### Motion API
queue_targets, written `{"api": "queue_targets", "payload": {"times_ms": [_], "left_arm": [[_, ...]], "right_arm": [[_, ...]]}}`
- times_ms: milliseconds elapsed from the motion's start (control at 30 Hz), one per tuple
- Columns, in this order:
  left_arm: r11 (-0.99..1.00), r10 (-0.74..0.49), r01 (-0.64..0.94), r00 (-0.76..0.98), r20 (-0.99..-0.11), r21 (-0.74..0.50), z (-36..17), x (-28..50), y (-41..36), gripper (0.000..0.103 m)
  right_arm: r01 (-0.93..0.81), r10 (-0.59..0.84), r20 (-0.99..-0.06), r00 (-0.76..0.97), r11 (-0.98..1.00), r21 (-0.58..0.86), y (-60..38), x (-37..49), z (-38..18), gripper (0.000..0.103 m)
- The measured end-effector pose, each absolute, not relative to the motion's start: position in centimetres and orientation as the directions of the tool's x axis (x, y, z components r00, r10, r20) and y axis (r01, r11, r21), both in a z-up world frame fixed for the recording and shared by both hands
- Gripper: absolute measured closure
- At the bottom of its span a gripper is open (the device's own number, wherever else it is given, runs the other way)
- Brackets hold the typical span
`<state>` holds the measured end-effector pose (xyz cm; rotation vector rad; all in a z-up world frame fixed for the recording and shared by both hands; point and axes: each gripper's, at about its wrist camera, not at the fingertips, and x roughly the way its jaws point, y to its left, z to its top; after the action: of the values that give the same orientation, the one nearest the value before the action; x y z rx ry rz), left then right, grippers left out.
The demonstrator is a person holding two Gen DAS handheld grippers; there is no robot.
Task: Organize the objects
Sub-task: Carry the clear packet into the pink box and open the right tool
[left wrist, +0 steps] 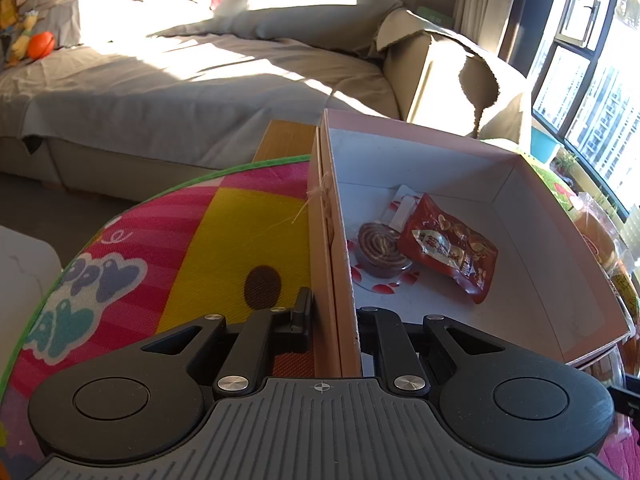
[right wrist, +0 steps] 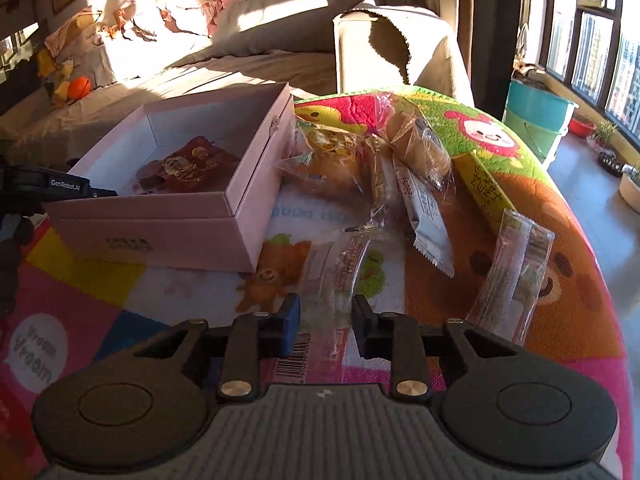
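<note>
- The clear snack packet (right wrist: 340, 276) is lying flat on the bright play mat (right wrist: 560, 208) that covers the desk, just in front of the pink box (right wrist: 168, 236).
- The right tool (right wrist: 325, 322) is placed over the near end of this packet. A small gap is kept between its jaws, and the packet's edge is seen between them. It cannot be told if the packet is being pinched yet.
- The packet looks thin, light and crinkly. It will likely bend and flop when lifted, and the shiny wrap may slip.
- It is best taken by the flat sealed end near the barcode, where nothing inside can be crushed.
- More snacks are piled near it: a bread bun in a clear bag (right wrist: 416, 144), a white wrapped bar (right wrist: 428, 220), a yellow packet (right wrist: 484, 188) and a long clear packet (right wrist: 516, 272). The bun is soft and could be squashed if squeezed hard.
- The box is open. A red snack pouch (left wrist: 452, 248) and a round spiral treat (left wrist: 380, 250) are already inside, lying close together on its white floor.
- The left tool (left wrist: 334, 316) is closed tight on the left wall of the box, with one jaw outside and one inside. The box is being held steady this way.
- The box walls are stiff card, so the grip there should be safe.
- Plenty of room is left in the box for the other snacks.
</note>
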<state>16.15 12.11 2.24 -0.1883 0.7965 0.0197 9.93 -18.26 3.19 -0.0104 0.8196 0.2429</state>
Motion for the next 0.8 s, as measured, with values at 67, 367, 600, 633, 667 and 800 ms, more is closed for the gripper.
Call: {"api": "queue_targets", "payload": {"times_ms": [67, 367, 600, 633, 667, 800], "left_arm": [[0.983, -0.054, -0.089, 0.700, -0.712, -0.161, 2.2, 16.2, 12.1, 0.089], [0.983, -0.053, -0.088, 0.700, -0.712, -0.160, 2.2, 16.1, 12.1, 0.089], [0.987, -0.016, -0.099, 0.720, -0.694, -0.126, 2.6, 15.7, 11.6, 0.090], [0.990, -0.007, -0.094, 0.720, -0.694, -0.108, 2.8, 15.7, 11.3, 0.090], [0.992, 0.000, -0.088, 0.723, -0.691, -0.091, 3.0, 15.6, 11.2, 0.090], [0.993, -0.002, -0.079, 0.724, -0.690, -0.085, 3.5, 15.6, 11.2, 0.090]], "right_arm": [[-0.238, 0.234, -0.731, 0.641, 0.966, 0.100, -18.3, 8.9, 3.4, 0.075], [-0.233, 0.157, -0.685, 0.712, 0.972, -0.019, -17.1, 6.9, 4.1, 0.052], [-0.192, 0.175, -0.703, 0.690, 0.980, 0.055, -16.5, 9.2, 2.9, 0.046], [-0.188, 0.174, -0.711, 0.682, 0.980, 0.060, -16.4, 9.5, 2.5, 0.046], [-0.184, 0.172, -0.716, 0.676, 0.981, 0.061, -16.4, 9.7, 2.2, 0.046], [-0.189, 0.168, -0.711, 0.683, 0.981, 0.051, -16.5, 9.6, 2.2, 0.049]]}}
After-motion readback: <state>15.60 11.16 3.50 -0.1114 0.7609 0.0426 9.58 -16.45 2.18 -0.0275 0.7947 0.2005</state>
